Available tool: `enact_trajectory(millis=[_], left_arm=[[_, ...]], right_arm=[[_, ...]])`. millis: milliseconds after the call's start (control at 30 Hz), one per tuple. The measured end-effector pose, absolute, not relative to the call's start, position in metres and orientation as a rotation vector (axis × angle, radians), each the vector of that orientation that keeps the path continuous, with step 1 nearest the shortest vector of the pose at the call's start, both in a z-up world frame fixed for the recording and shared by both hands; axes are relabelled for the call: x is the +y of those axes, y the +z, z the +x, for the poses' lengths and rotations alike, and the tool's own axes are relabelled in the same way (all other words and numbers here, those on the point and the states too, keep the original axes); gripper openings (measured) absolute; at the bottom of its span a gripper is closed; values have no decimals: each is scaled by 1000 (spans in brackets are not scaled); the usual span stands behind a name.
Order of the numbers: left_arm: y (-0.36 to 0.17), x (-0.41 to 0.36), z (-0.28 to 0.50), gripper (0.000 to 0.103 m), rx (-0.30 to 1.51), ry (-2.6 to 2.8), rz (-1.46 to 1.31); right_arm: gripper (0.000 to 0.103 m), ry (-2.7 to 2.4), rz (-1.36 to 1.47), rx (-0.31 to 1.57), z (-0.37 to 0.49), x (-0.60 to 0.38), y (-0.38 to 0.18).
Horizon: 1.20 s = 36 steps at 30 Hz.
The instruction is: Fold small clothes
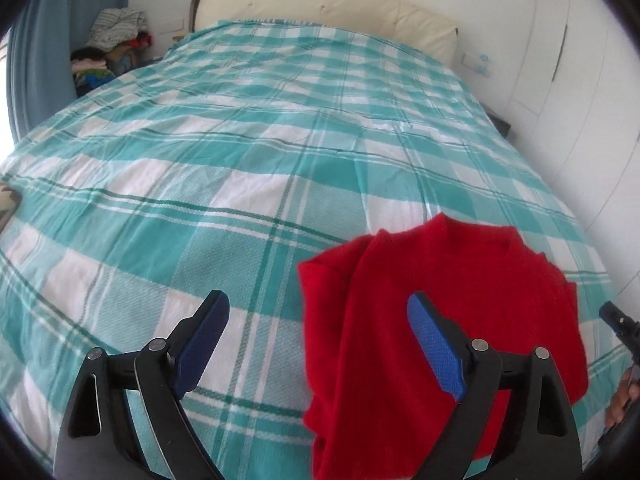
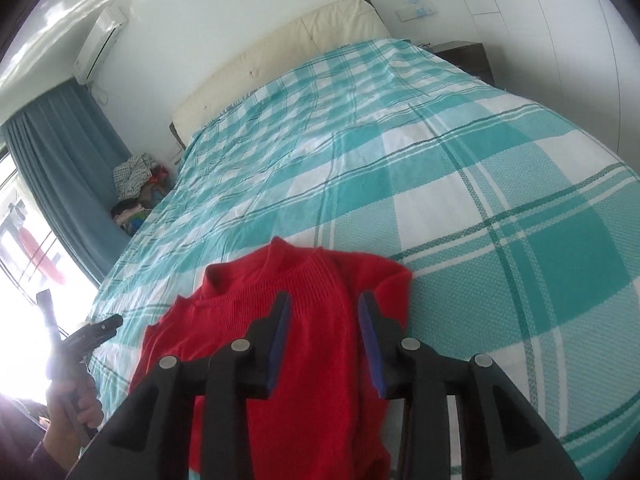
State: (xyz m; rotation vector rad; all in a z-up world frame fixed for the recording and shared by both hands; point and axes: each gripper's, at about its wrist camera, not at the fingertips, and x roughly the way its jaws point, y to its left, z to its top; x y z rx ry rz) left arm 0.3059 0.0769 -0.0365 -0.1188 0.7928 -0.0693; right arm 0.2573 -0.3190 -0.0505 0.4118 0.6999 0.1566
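Red knit sweater lies on the bed, near the foot end, on the teal-and-white checked cover. Collar points toward the headboard. Both sides are folded in over the body, so the piece reads as a narrow, roughly oblong bundle; the fold on its left side shows as a raised flap in the left wrist view. Ribbed neckline visible in the right wrist view.

Left tool: jaws stand wide apart, nothing between the blue pads. One finger hangs over bare cover; the other finger is in front of the sweater's left edge. Whether that pad touches the knit cannot be told. No grip on the fabric.

Right tool: jaws partly apart, gap clear between the pads. It sits above the middle of the sweater, pointing down toward it. No cloth pinched between the pads; contact with the knit below cannot be judged.

Each camera catches the other tool at the frame edge: the right one at the far right of the left wrist view, the left one at the lower left of the right wrist view, with the person's hand wrapped on its handle.

Background: a heap of mixed clothes beside the bed near the blue curtain; air conditioner on the wall above; dark nightstand at the far corner.
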Motion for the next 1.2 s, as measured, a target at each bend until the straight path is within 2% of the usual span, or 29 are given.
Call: enact_trajectory(millis=[33,133,467,667,933,1200], left_arm=[[-35,76,293,94,785,-67,-107],[-32,73,260,94,771,-50,-78],[-28,64,219,94,756,-2,-11],[-42,66,197,98,788,8,-16],[-116,75,168,98,921,-5,-33],[-105,80,166,98,882,-47,-90]], right_arm=[[45,154,384,702,242,-315,-51],[51,142,310,697,198,-305,-58],[52,79,231,694,124,-294,-84],[52,72,225,682,121,-292,-85],[56,67,237,692,125,-294,-86],[59,104,352,752,192,-319,-81]])
